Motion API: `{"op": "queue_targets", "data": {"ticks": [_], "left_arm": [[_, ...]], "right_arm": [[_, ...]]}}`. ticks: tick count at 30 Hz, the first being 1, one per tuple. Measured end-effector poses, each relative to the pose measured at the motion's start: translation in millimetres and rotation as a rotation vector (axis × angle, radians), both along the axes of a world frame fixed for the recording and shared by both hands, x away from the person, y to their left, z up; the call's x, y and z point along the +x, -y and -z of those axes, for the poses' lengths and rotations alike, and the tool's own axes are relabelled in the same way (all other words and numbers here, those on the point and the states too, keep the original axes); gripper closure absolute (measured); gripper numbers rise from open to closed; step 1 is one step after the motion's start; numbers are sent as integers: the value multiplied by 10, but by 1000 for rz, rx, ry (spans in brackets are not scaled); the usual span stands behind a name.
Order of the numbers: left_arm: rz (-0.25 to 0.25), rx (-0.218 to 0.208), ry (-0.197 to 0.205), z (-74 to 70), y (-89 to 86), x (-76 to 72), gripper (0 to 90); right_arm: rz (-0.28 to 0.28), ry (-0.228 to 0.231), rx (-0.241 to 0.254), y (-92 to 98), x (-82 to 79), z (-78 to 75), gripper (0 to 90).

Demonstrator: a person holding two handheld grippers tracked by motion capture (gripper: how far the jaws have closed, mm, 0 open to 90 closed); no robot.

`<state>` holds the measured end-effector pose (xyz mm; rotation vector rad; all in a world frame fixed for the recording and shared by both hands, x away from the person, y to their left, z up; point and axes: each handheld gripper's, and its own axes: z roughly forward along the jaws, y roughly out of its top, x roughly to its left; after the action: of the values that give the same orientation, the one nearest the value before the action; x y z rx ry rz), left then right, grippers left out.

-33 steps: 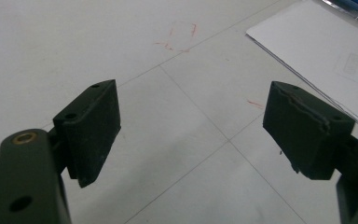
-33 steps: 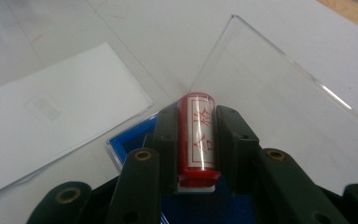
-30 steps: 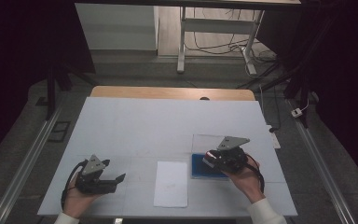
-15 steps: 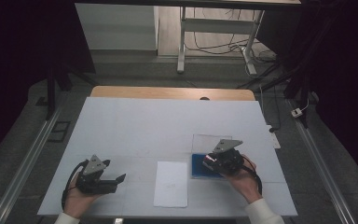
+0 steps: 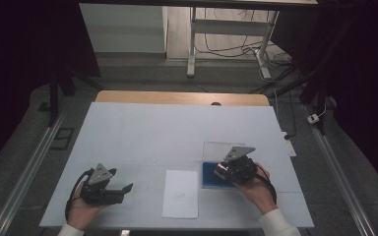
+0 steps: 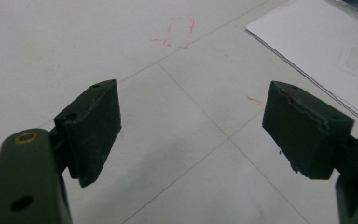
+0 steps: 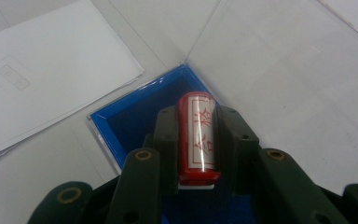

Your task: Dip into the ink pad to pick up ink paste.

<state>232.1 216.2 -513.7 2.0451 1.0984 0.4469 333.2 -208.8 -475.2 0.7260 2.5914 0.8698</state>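
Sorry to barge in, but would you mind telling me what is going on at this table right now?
A person sits at a white table with a gripper in each hand. The right gripper is shut on a red cylindrical stamp with red characters on its white label, holding it over an open blue case with a clear lid. The left gripper rests open over the bare tabletop, holding nothing. A white sheet of paper lies between the two hands, nothing stamped on it that I can make out.

The stamp's lower end is hidden between the jaws, its red characters too blurred to read. The box is cut off below, and the faint print on the sheet (small outline) stays illegible.
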Motion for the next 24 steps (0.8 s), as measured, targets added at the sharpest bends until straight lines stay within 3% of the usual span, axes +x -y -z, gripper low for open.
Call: {"op": "queue_targets", "data": {"ticks": [13, 24], "left_arm": [[-5, 5, 2, -6, 15, -22, 198], [-1, 10, -1, -1, 25, -23, 198]], "right_arm": [[8, 3, -41, -53, -21, 34, 709], [10, 3, -18, -24, -18, 56, 709]]}}
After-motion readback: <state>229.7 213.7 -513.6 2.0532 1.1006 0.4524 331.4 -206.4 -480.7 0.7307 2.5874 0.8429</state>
